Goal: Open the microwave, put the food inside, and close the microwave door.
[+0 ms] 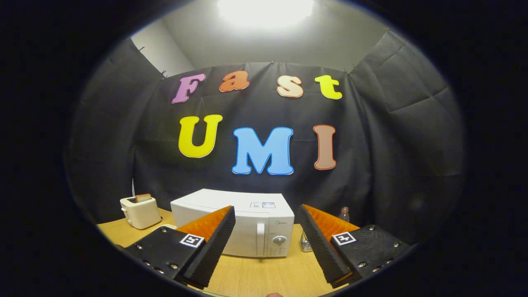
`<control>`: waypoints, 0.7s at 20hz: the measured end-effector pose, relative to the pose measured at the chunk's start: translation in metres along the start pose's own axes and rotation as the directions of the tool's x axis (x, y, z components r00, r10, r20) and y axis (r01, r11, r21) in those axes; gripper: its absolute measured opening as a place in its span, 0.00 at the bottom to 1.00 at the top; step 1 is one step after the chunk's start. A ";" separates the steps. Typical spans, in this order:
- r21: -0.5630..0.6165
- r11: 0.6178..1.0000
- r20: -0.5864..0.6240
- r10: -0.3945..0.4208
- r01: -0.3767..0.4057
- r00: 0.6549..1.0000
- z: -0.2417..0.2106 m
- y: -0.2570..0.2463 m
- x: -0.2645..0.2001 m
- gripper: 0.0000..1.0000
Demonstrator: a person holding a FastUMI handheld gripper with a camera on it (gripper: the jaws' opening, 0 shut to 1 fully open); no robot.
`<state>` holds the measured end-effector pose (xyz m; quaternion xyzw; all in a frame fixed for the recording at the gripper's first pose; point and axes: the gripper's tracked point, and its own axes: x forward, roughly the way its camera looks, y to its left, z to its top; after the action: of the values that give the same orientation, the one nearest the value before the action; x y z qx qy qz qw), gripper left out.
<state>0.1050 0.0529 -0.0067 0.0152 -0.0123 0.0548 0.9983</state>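
A white microwave stands on the wooden table, beyond my fingers, with its door shut. Its vertical door handle and round knob face me, in the gap between the fingers. My gripper is open and held back from the microwave, with nothing between its fingers. Part of a pale plate shows behind the left finger, left of the microwave; I cannot tell what lies on it.
A cream toaster with a slice of bread in it stands left of the microwave. A clear bottle with a red cap peeks up behind the right finger, to the right of the microwave. Bare table lies in front of the microwave.
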 end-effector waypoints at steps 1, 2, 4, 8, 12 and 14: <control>0.004 1.000 -0.010 0.001 -0.001 1.000 -0.007 -0.001 0.010 0.97; 0.010 1.000 -0.024 0.003 -0.002 1.000 -0.016 0.000 0.019 0.97; 0.024 1.000 -0.053 0.002 0.000 0.999 -0.034 -0.002 0.039 0.97; 0.047 0.999 -0.116 0.016 -0.011 0.993 -0.071 -0.005 0.076 0.97; 0.055 0.998 -0.174 0.028 -0.019 0.984 -0.106 -0.006 0.107 0.97; 0.045 0.999 -0.205 0.033 -0.025 0.978 -0.123 -0.005 0.120 0.98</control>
<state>0.2281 0.0649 -0.1262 0.0305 0.0919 0.0709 0.9928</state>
